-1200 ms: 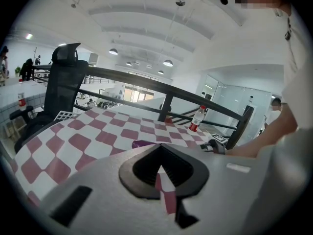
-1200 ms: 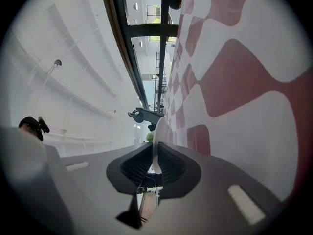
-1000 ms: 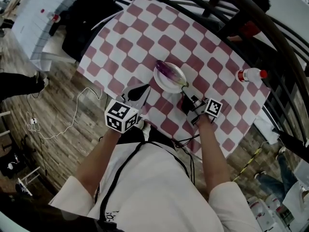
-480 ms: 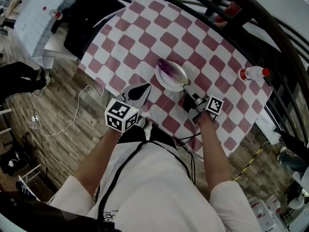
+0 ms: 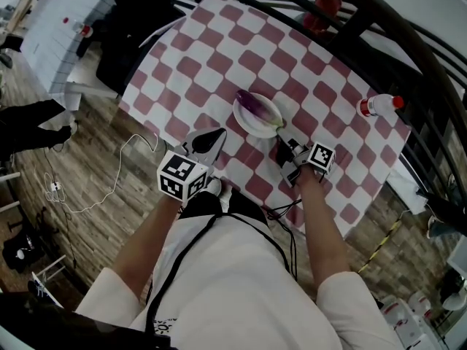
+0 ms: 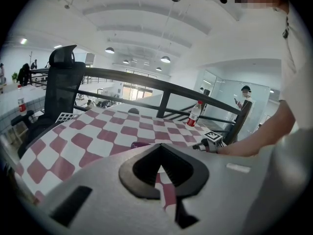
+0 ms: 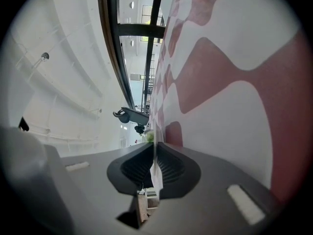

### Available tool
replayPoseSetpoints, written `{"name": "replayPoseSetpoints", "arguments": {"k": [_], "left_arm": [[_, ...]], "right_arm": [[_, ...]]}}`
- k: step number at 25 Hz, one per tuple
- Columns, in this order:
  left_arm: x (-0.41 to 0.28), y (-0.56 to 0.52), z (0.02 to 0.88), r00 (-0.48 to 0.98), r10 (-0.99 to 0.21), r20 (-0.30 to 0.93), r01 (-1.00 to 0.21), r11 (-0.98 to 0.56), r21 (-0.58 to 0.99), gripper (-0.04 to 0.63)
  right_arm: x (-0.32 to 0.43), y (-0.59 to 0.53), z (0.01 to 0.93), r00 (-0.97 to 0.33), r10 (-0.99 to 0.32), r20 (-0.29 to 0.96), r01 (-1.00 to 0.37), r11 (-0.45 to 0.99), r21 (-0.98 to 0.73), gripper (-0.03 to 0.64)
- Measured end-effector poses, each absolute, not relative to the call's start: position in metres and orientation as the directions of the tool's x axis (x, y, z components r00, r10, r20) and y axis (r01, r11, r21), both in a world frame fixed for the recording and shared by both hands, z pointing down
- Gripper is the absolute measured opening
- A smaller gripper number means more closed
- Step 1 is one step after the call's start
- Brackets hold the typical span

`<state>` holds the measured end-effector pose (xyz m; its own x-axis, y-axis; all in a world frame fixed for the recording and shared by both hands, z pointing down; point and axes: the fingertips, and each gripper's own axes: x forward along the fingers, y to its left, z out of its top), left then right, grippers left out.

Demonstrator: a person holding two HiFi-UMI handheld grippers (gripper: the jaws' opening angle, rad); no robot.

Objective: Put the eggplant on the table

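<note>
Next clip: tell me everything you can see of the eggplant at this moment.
The eggplant is a purple oval with a green stem. It lies on its side on a white plate on the checked table, with the stem pointing toward the person. The right gripper reaches the stem's tip. Its jaws have just been closing and stand nearly together, but whether they pinch the stem yet cannot be told. Nothing else touches the eggplant.

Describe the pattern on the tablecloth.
The tablecloth has dusty red and white checks, which show best in the head view.
</note>
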<state>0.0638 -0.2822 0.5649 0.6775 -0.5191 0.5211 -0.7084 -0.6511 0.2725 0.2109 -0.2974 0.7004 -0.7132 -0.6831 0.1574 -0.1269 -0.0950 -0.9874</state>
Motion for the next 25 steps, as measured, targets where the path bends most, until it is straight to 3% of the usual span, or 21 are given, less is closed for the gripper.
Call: {"name": "replayPoseSetpoints", "arguments": {"k": [14,25], "left_arm": [[0.065,-0.27,0.557,0.697,-0.505,0.509,-0.686,-0.677,0.268,0.002],[0.056,-0.268,0.547,0.714,-0.511,0.479,-0.676,-0.682,0.279,0.002]], "right_arm": [[0.221,-0.297,0.716,-0.608,-0.718,0.339,-0.257,-0.226,-0.94,0.031],[0.219,-0.296,0.727,-0.523,-0.658,0.542,-0.463,-0.315,-0.828,0.038]]}}
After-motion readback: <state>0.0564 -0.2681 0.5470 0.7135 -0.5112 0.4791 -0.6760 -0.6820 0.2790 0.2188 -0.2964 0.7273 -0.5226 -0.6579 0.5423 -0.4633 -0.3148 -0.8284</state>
